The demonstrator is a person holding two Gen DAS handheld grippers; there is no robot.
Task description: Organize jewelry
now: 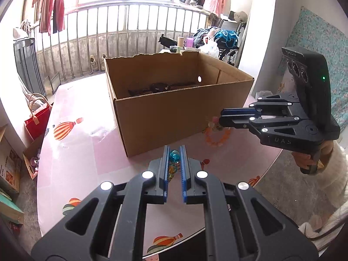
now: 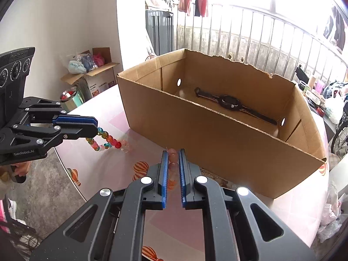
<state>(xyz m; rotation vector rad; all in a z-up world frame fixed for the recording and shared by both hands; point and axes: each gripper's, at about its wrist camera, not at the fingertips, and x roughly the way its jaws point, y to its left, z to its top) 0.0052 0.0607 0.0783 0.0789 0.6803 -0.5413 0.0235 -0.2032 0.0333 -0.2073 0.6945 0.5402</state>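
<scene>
Both grippers clamp bracelets: our left gripper [image 1: 174, 157] pinches the multicolour bead bracelet [image 2: 104, 141], our right gripper [image 2: 173, 158] the pale pink bracelet [image 1: 217, 136], each beside the cardboard box [image 2: 217, 134]. Right wrist view alone shows the watch [image 2: 230, 103] fully inside, plus "GenRobot.AI"; left shows "DAS".

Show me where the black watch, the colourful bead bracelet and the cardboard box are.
black watch [image 2: 228, 101], right wrist view, on its round case, lying inside the box.
colourful bead bracelet [image 2: 106, 140], right wrist view, on the beads hanging from the left gripper.
cardboard box [image 2: 217, 143], right wrist view, on its near outer wall.
</scene>
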